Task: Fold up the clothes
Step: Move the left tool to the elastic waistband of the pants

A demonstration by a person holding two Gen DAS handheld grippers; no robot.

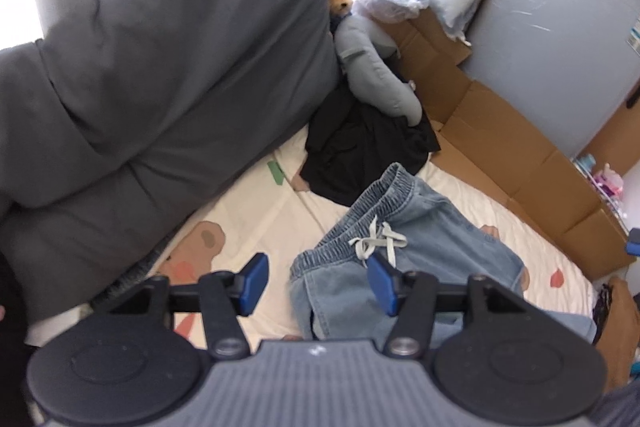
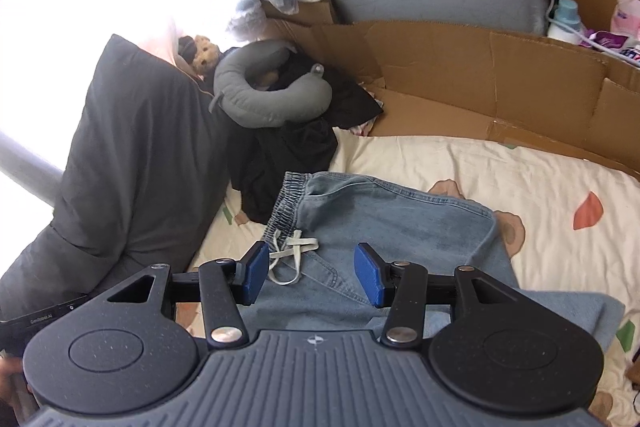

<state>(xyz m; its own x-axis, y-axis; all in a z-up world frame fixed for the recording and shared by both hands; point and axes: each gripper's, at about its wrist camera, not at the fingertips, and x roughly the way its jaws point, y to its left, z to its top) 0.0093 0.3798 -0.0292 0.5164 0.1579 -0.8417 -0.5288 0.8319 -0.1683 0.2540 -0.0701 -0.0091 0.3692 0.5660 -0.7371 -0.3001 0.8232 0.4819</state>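
The denim pants [image 2: 384, 223] are soft and limp, heavier than thin cloth, so they should drape and slide little; the gathered elastic waistband [image 1: 352, 205] or a side seam looks the firmest place to pinch. They are pale blue with a white drawstring [image 2: 294, 251], lying partly doubled and rumpled on the patterned bed sheet [image 2: 520, 167], though how many layers is hard to tell. The left gripper [image 1: 318, 281] and right gripper [image 2: 310, 273] both hover spread, holding nothing. A black garment [image 1: 360, 151] lies just beyond.
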